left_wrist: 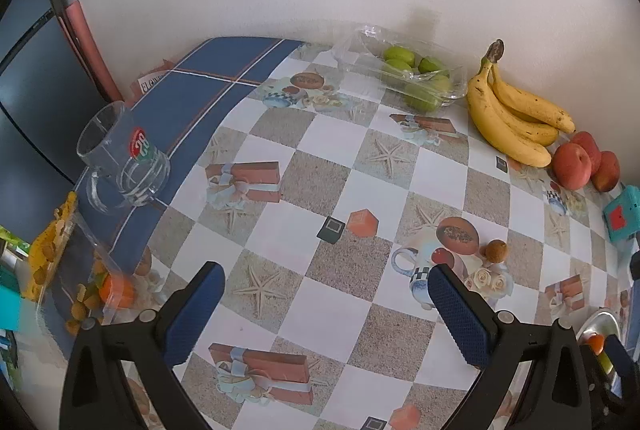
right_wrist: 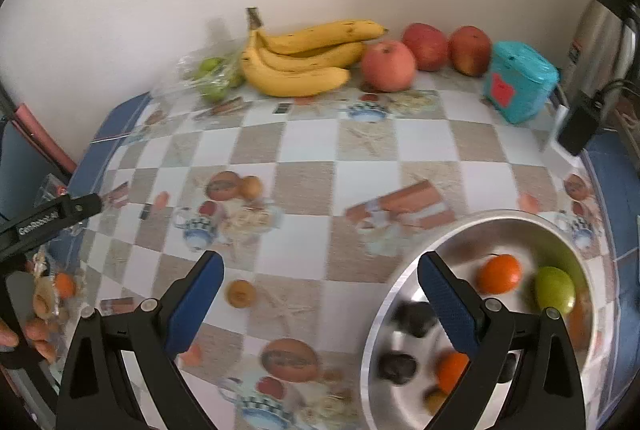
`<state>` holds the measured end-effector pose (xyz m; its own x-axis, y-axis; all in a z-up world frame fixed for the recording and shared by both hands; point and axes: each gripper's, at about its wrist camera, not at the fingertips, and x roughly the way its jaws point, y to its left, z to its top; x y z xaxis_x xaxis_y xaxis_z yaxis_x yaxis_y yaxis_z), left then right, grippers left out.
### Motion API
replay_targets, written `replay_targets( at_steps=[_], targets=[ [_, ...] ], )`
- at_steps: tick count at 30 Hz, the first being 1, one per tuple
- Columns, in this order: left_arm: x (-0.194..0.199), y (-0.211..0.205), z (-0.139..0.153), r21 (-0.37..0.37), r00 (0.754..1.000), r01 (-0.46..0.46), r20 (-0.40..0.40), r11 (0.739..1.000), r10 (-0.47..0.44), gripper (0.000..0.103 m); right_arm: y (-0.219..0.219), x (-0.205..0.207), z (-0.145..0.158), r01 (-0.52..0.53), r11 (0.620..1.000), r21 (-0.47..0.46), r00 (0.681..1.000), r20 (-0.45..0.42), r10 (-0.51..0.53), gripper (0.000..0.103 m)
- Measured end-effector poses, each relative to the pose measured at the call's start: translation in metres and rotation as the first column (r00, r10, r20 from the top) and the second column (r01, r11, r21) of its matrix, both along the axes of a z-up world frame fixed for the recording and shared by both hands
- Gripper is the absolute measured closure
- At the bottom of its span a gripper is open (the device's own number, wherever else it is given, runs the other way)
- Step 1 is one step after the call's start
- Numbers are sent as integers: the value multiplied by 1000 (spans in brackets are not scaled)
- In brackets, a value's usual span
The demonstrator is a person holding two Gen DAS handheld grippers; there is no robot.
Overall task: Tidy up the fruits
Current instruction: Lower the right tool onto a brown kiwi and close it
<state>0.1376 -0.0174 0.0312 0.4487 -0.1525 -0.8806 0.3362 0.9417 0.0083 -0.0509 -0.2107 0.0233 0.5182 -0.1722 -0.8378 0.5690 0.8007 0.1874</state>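
Observation:
A bunch of bananas (left_wrist: 516, 114) (right_wrist: 304, 58) lies by the wall, with three red apples (left_wrist: 572, 166) (right_wrist: 388, 66) to its right and green fruits in a clear plastic tray (left_wrist: 416, 78) (right_wrist: 212, 78) to its left. A metal bowl (right_wrist: 384, 314) at the near right holds an orange (right_wrist: 499, 274), a green fruit (right_wrist: 555, 290), dark fruits and another orange. My left gripper (left_wrist: 326, 310) is open and empty over the tablecloth. My right gripper (right_wrist: 320, 302) is open and empty, its right finger over the bowl's rim.
A glass mug (left_wrist: 120, 158) stands at the left on a blue cloth. A plastic bag with an orange and dried fruit (left_wrist: 100, 290) (right_wrist: 52, 294) lies at the left edge. A teal box (right_wrist: 520, 86) (left_wrist: 622, 214) and a steel kettle (right_wrist: 600, 38) stand at the right.

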Motion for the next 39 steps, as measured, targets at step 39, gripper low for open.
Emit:
replay_targets(
  at_steps=[39],
  targets=[
    [-10,-26,-96,116,979,63,-200,991,-39,0,52,51,-82,-133,991,24,976,-171,135,32]
  ],
)
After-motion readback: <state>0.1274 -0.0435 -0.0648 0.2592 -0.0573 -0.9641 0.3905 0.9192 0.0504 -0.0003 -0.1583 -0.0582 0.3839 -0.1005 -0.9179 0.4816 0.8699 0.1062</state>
